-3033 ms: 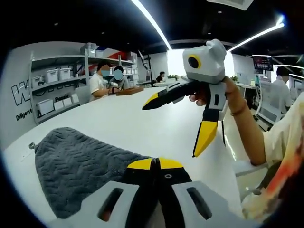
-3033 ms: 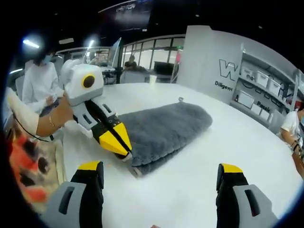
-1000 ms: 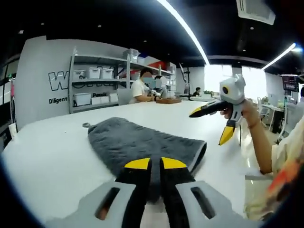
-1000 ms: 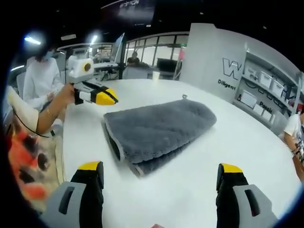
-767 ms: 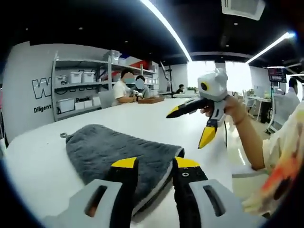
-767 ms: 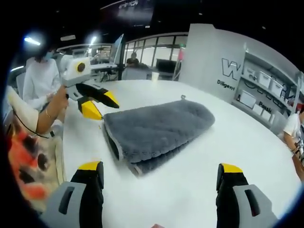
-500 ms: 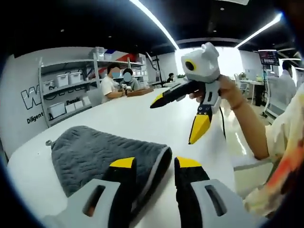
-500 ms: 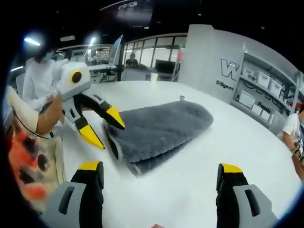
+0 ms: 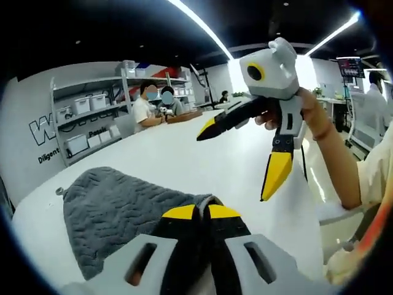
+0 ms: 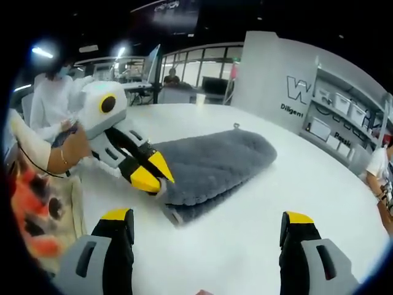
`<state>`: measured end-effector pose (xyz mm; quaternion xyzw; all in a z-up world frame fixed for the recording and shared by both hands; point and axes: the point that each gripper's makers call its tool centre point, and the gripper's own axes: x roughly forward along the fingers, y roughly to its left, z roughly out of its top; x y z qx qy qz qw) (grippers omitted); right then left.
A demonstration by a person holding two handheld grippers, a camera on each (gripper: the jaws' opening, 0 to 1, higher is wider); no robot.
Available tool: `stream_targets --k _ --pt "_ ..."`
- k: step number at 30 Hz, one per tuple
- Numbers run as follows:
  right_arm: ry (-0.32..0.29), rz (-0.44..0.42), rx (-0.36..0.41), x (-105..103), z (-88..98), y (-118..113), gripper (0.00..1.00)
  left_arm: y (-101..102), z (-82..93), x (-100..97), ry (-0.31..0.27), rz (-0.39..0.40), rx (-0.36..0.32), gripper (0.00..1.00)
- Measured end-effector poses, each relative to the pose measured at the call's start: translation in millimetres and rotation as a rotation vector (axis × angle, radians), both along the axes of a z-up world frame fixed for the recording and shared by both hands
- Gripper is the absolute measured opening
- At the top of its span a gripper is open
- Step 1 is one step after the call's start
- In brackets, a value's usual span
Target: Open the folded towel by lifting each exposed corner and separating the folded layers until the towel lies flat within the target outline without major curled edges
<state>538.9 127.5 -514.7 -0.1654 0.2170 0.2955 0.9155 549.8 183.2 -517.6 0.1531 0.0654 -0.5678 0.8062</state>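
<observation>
Grey and plush, the folded towel [image 10: 212, 165] lies on the white table [image 10: 258, 227]; the left gripper [image 10: 150, 174] pinches its near corner, the right gripper [image 10: 206, 228] stands spread beside it. Soft and limp, best taken by that exposed corner

Grey wall [image 10: 270, 67]: large "W", "Diligent" beneath, both cut off.

Towel [image 10: 212, 165]: grey cloth, thick, nubby wavy-textured pile, matt, paler stitched hem. Table [image 10: 264, 209]: smooth white top, slight sheen. Left gripper [image 10: 153, 174] and right gripper [image 9: 242, 157]: matt grey and white plastic bodies, black jaws with smooth yellow tips.
</observation>
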Motion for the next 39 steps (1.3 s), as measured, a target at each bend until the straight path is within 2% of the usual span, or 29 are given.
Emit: stream_targets --k 3,8,14,20,28,39 --pt "0.001 0.000 -0.004 0 -0.3 -1 0.99 4 10.2 3.7 0.025 0.022 -0.068 0.03" --pt "0.003 -0.002 -0.002 1 -1.1 -1 0.99 24 32.8 20.3 0.092 0.105 -0.212 0.03" --pt "0.007 0.006 -0.004 2 -2.0 2 0.99 66 51.1 51.9 0.067 0.257 -0.309 0.02" --pt "0.014 0.016 -0.007 2 -4.6 6 0.99 111 58.0 70.4 0.043 0.361 -0.334 0.02" --pt "0.025 0.018 -0.018 3 -7.9 8 0.99 159 64.2 79.1 0.015 0.470 -0.365 0.02" --pt "0.033 0.018 -0.025 4 -10.1 9 0.99 196 53.5 82.8 -0.004 0.554 -0.336 0.02"
